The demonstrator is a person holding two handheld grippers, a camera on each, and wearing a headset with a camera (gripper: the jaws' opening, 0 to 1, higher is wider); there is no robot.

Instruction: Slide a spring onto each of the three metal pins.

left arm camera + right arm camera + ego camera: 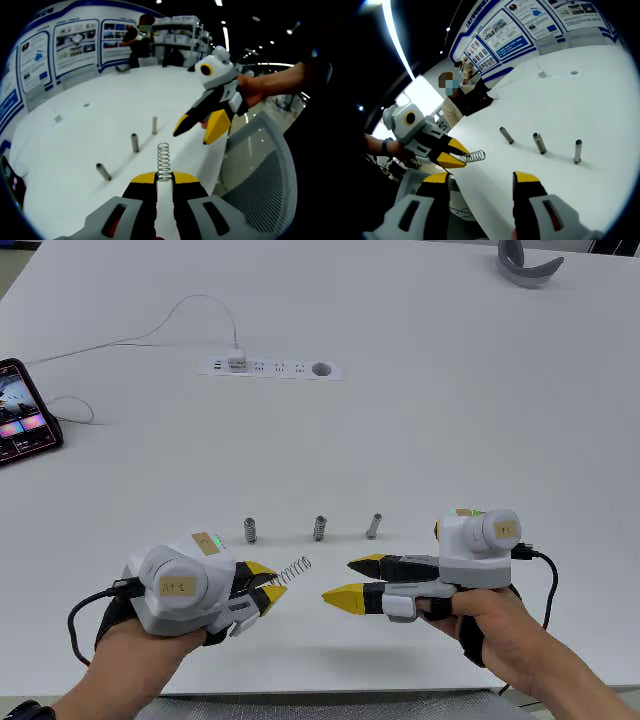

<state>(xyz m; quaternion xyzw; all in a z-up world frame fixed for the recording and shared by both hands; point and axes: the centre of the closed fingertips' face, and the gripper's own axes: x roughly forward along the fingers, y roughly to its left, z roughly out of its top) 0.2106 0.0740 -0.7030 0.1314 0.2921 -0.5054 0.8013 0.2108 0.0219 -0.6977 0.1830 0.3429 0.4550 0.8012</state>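
Wide white desk here, bare across most of its top. At the near edge the left gripper has its yellow-tipped fingers clamped on one end of a loose spring, which pokes out to the right, off the desk. Facing it from the right, the right gripper has its fingers apart and gripping nothing, tips close to the free end of the spring but not touching.

Just beyond the two grippers, three pins stand in a row. The left pin wears a spring, the middle pin wears one too, and the right pin is bare metal.

Farther out on the desk lies a white power strip with a white cable running off to the left. A phone with a lit screen sits at the left edge, and a grey curved object at the far right corner.

Around the room, blue-framed posters line the wall, shelves stand at the back, strip lights run along a dark ceiling, and a mesh chair sits by the desk's near edge.
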